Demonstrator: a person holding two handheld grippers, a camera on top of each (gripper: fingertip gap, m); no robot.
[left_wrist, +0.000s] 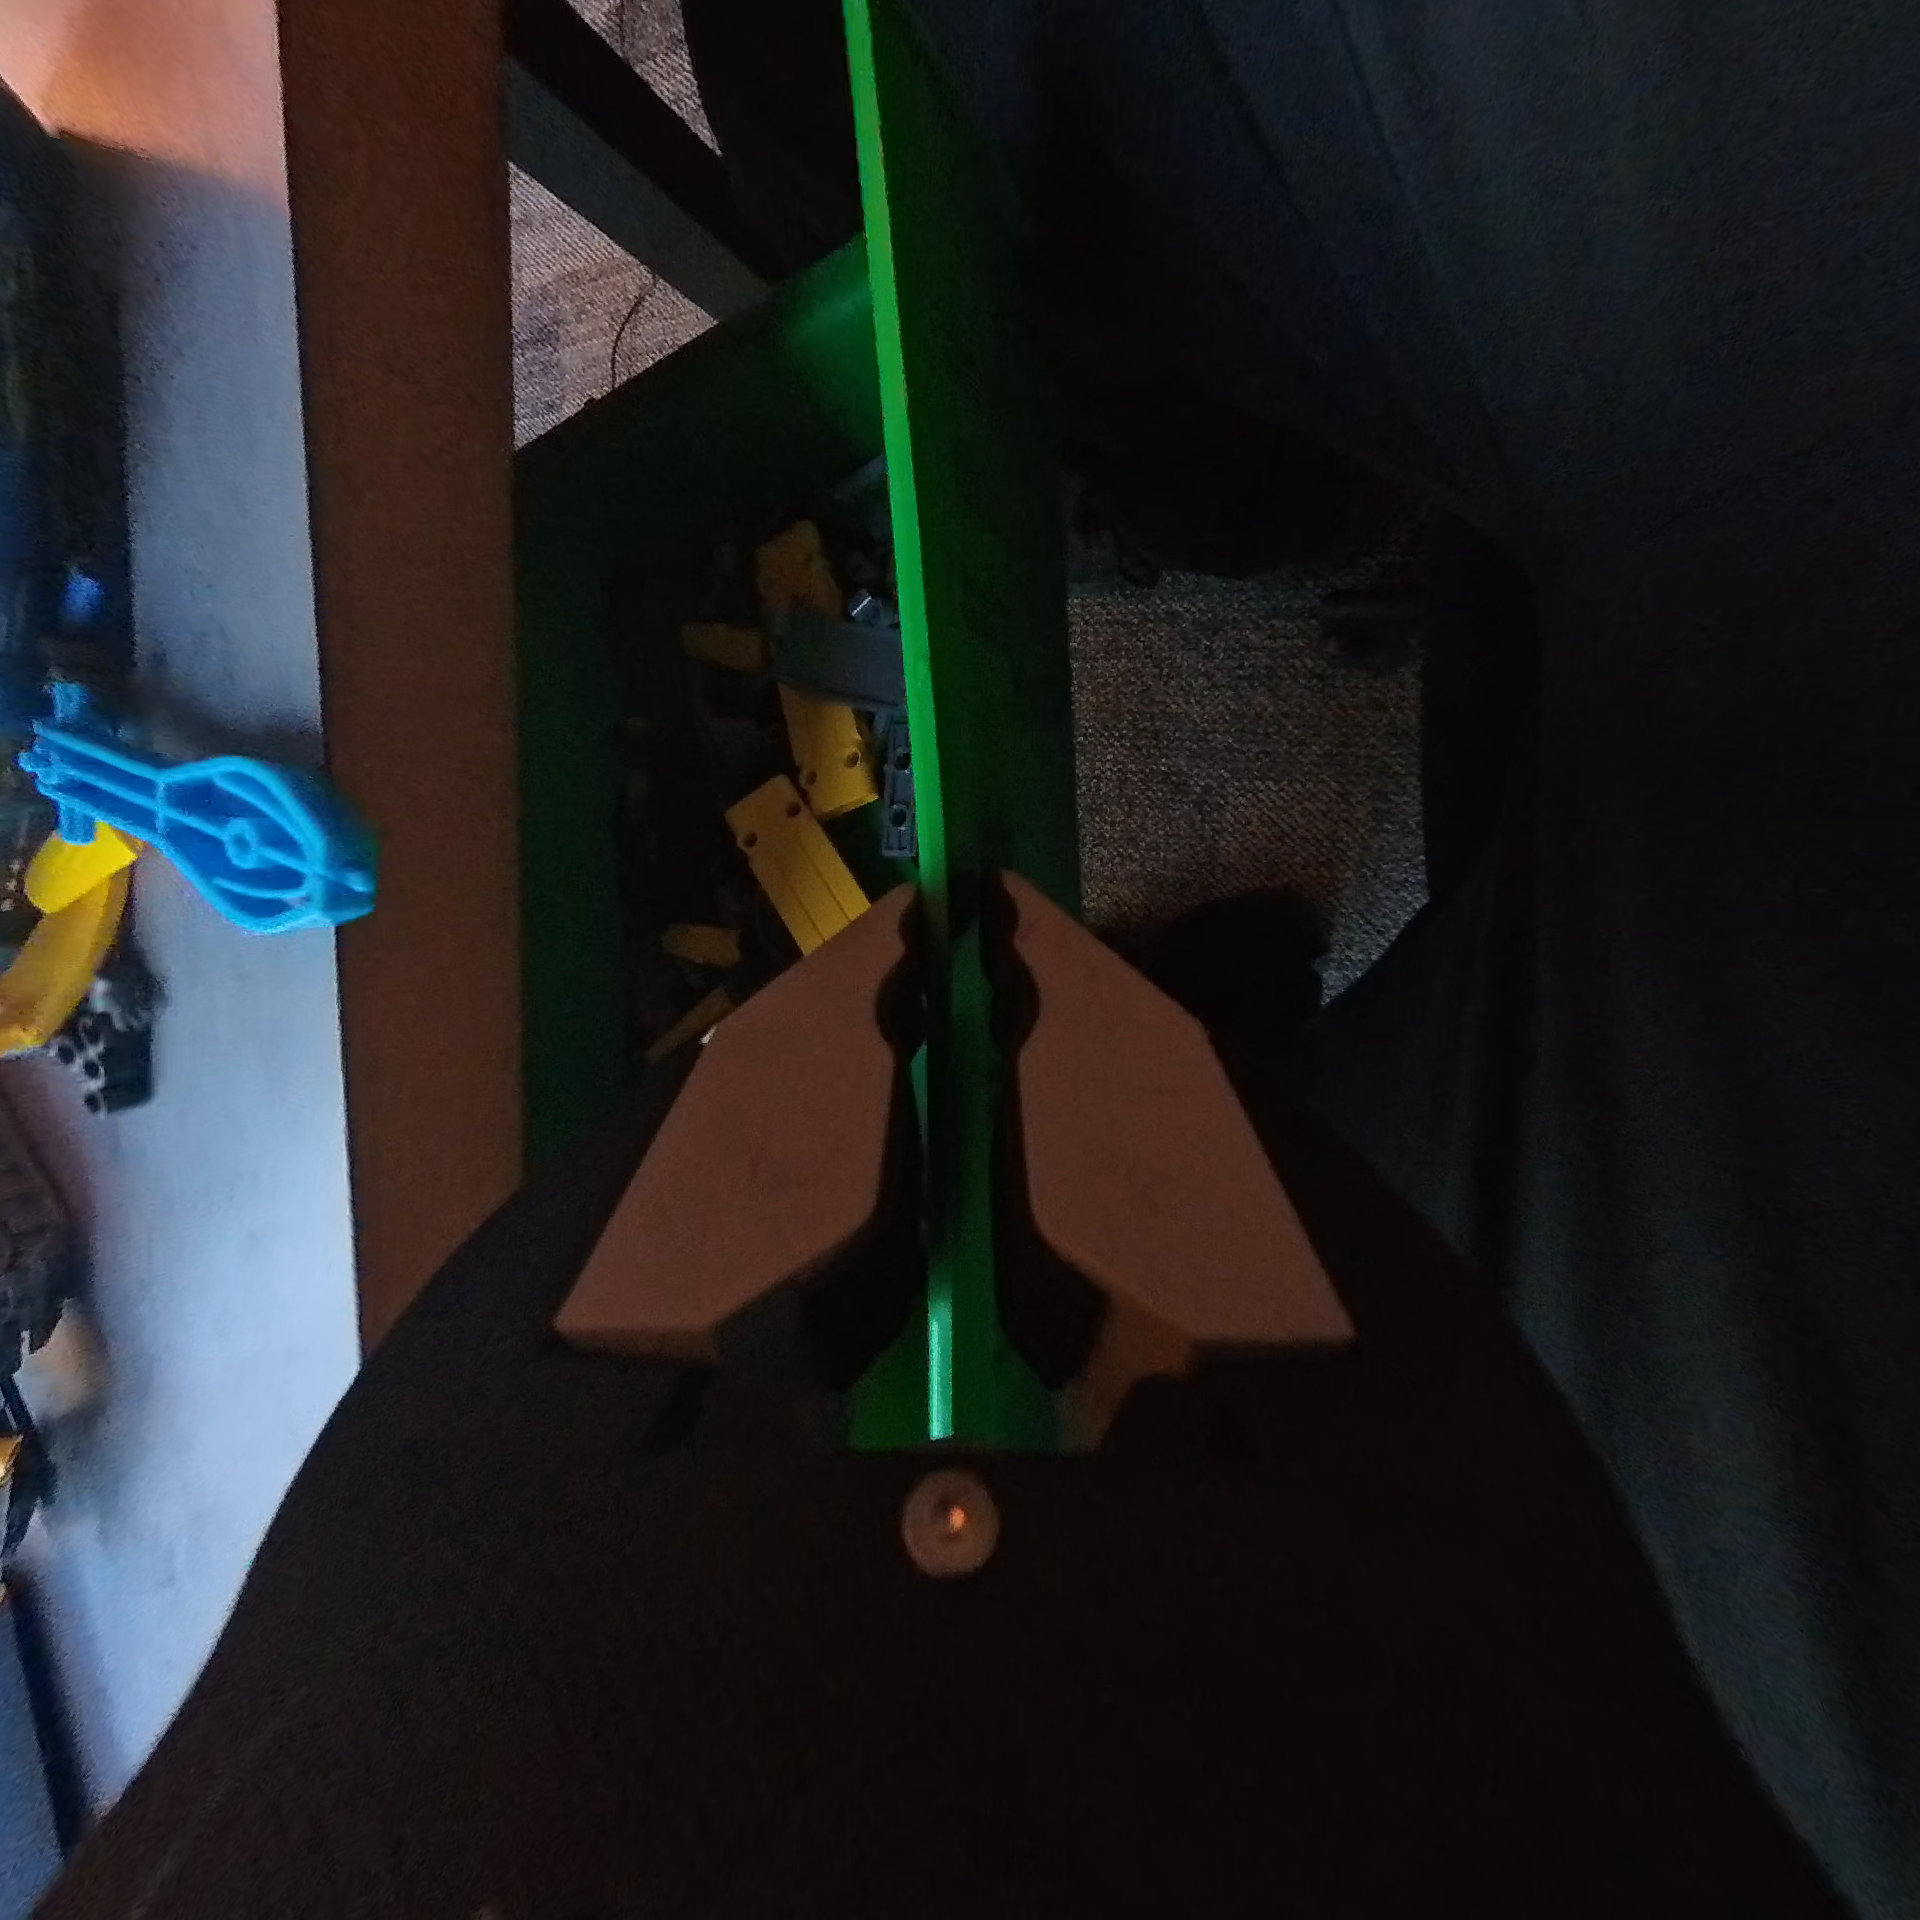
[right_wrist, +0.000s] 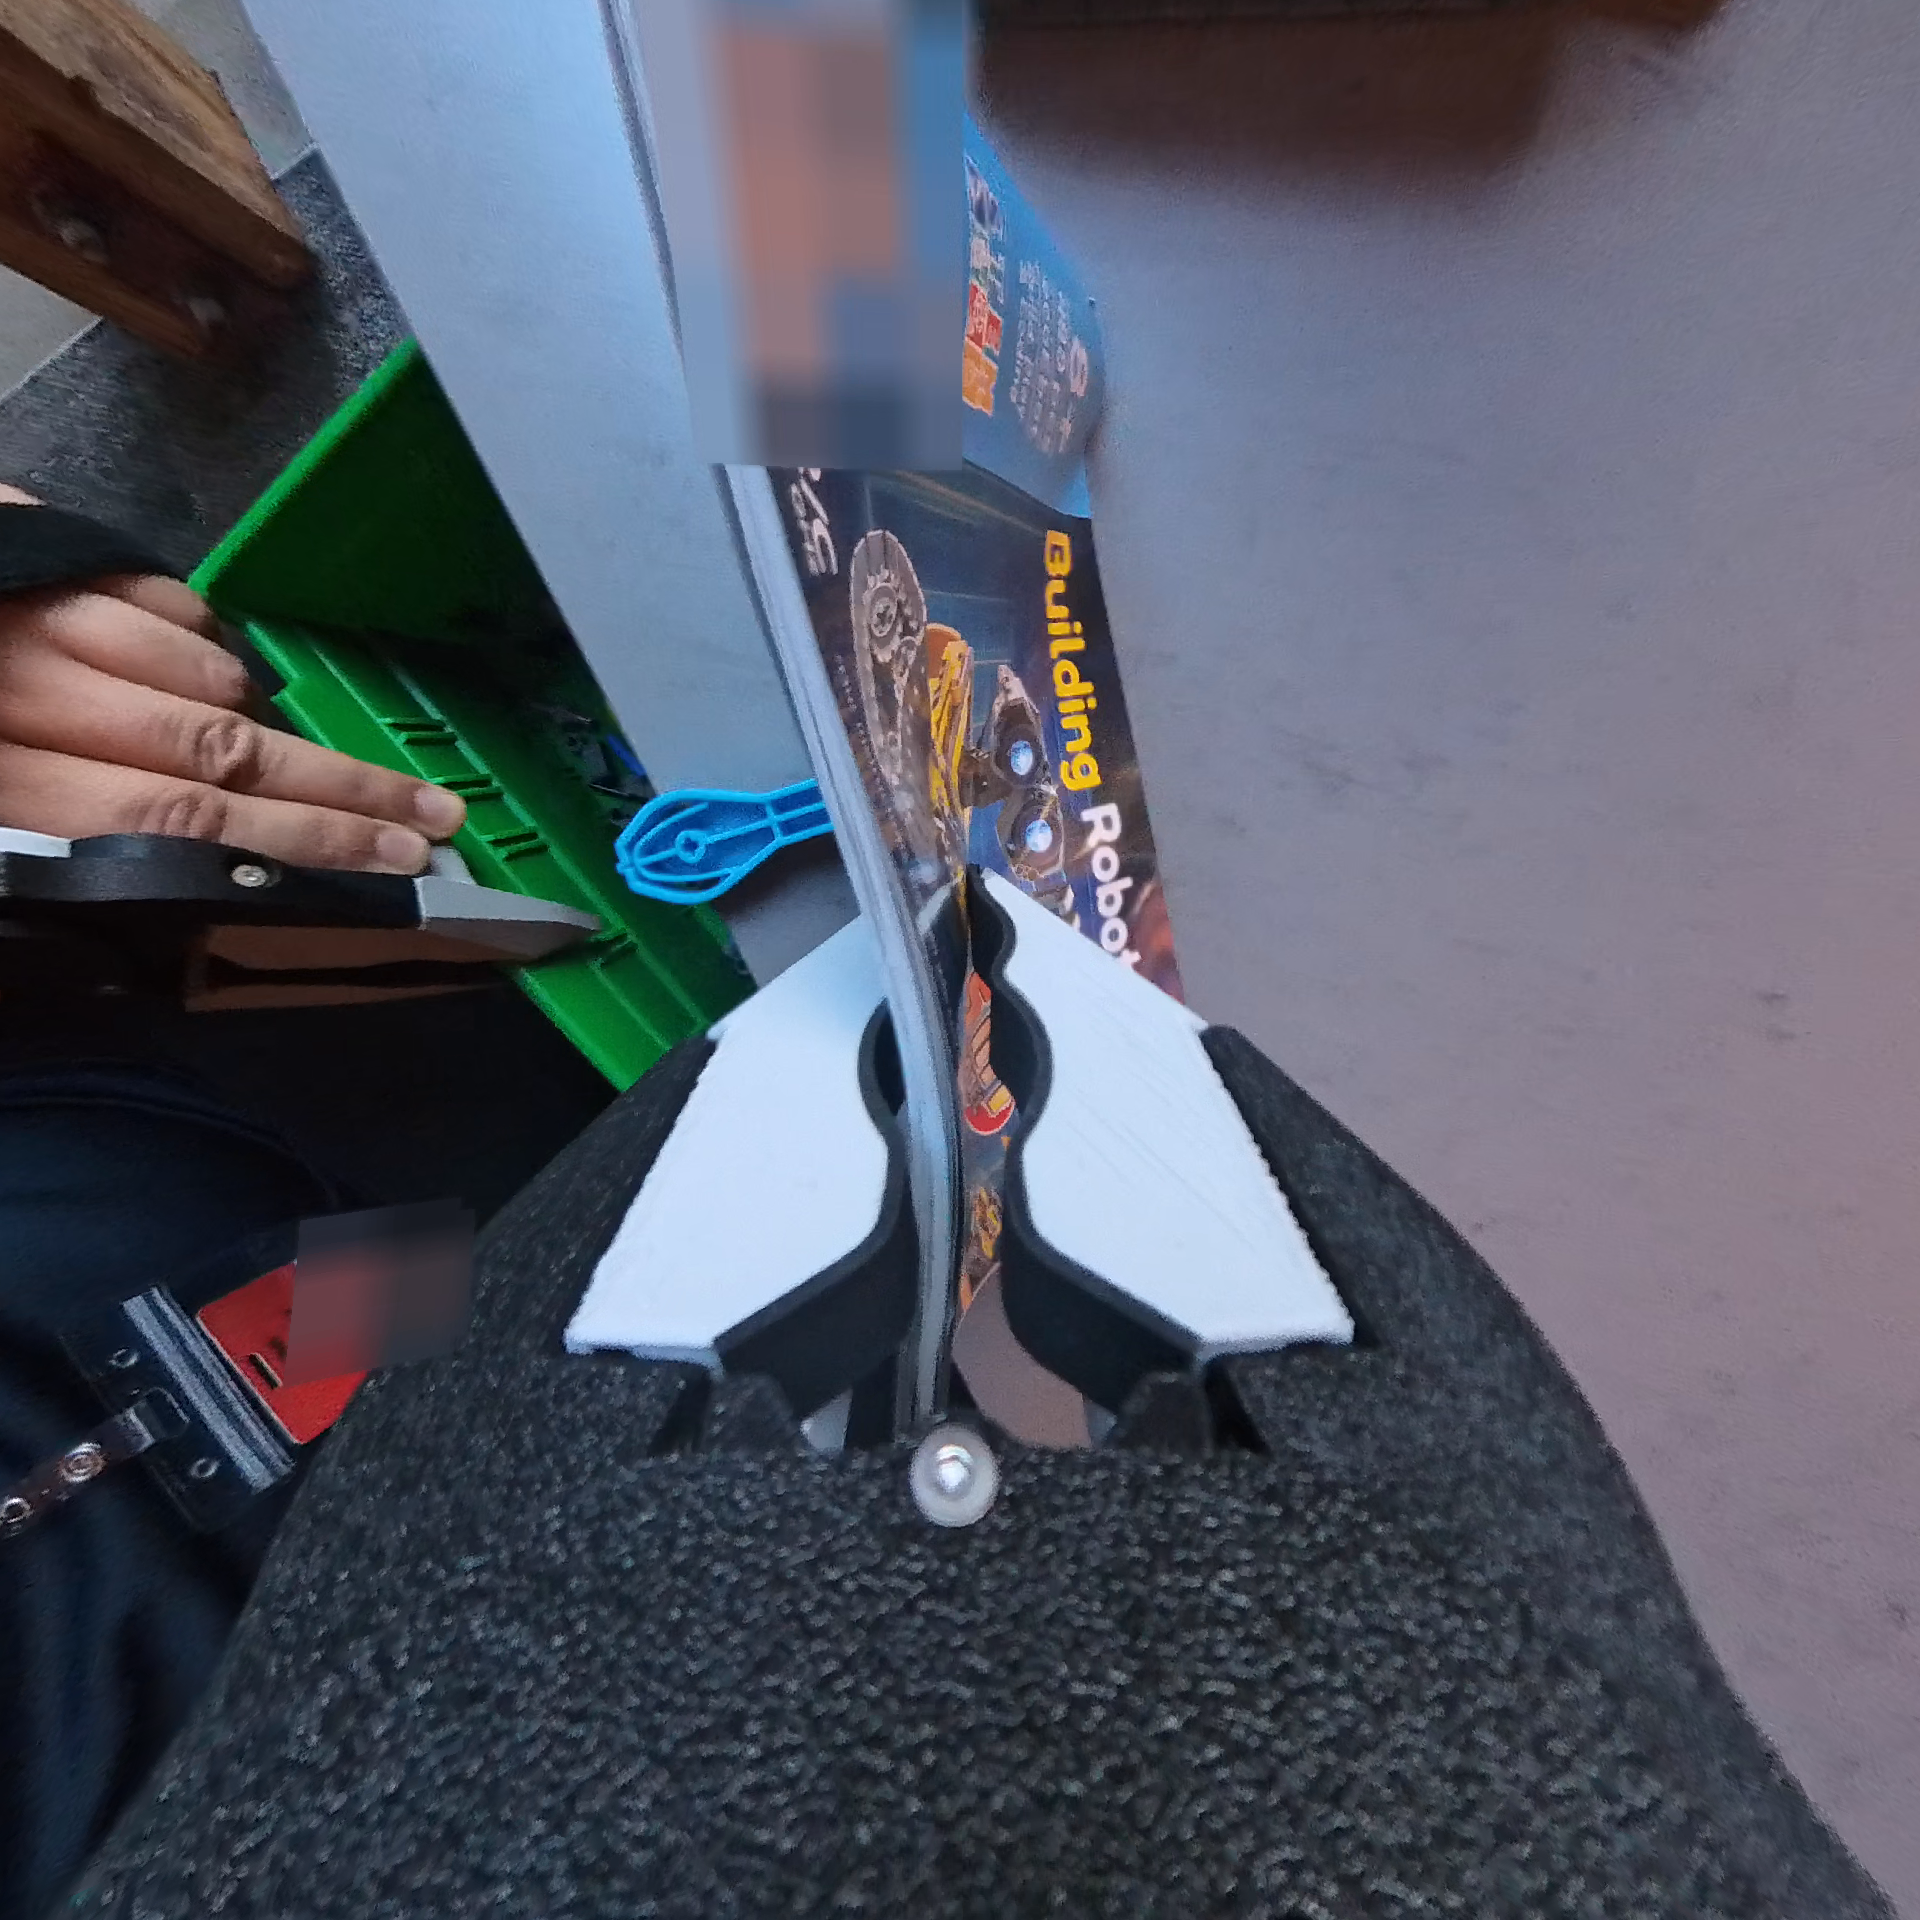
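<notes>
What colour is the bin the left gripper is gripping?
Bright green bin, clearest in the right wrist view; the left gripper clamps its wall.

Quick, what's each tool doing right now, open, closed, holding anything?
Left tool: closed on the thin wall of the green plastic bin.
Right tool: closed on the glossy illustrated paper booklet, gripped at its edge.

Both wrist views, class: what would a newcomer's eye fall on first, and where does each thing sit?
In the left wrist view, the bright green bin wall runs up the middle, pinched by the left tongs, with yellow building pieces in the bin beside it. In the right wrist view, a colourful booklet stands on edge in the right tongs. A blue plastic tool lies just left of the booklet on the grey table.
</notes>
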